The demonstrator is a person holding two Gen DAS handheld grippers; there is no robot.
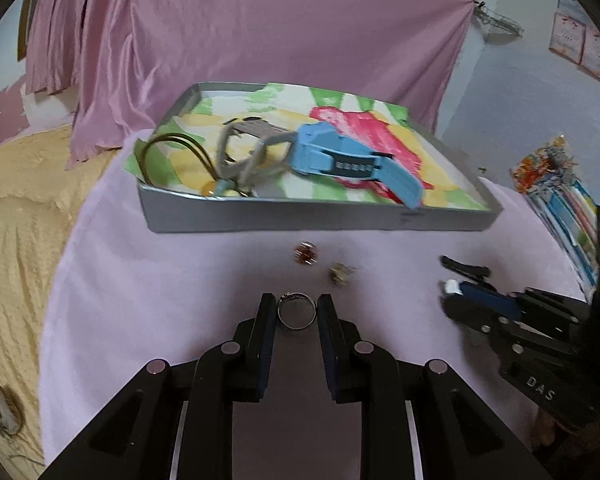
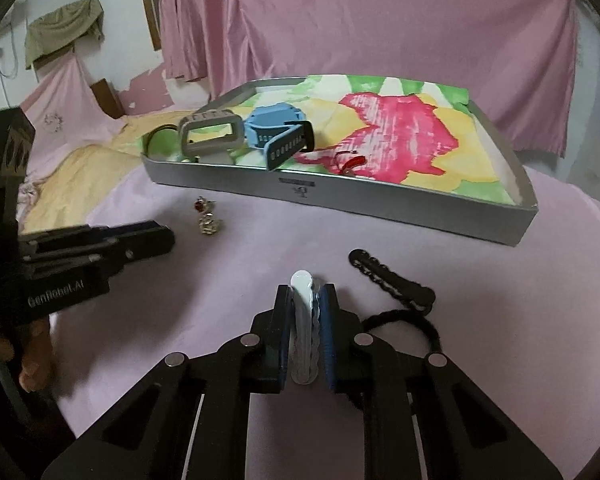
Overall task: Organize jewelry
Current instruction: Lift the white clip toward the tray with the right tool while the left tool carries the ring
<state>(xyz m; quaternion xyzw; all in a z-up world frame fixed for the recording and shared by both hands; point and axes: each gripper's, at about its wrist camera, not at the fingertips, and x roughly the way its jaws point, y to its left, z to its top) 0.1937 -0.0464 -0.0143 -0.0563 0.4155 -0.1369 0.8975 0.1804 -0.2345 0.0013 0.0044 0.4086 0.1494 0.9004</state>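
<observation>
My left gripper (image 1: 297, 306) is shut on a silver ring (image 1: 297, 312), held between its fingertips just above the pink cloth. My right gripper (image 2: 305, 296) is shut on a white hair clip (image 2: 303, 312) that stands on edge between the pads. A grey tray (image 1: 300, 216) lined with floral paper lies ahead of both and holds a blue watch (image 1: 348, 160), a grey watch (image 1: 252, 148) and gold bangles (image 1: 172, 152). Two small ornate rings, one red-stoned (image 1: 306, 254) and one gold (image 1: 342, 273), lie on the cloth before the tray. The tray also shows in the right wrist view (image 2: 380, 200).
A black hair clip (image 2: 388, 276) and a black hair tie (image 2: 416, 320) lie right of my right gripper. A small red piece (image 2: 350, 164) lies in the tray. A yellow cloth (image 1: 20, 220) lies at left and stacked colourful packets (image 1: 556, 196) stand at right. Pink drapes hang behind.
</observation>
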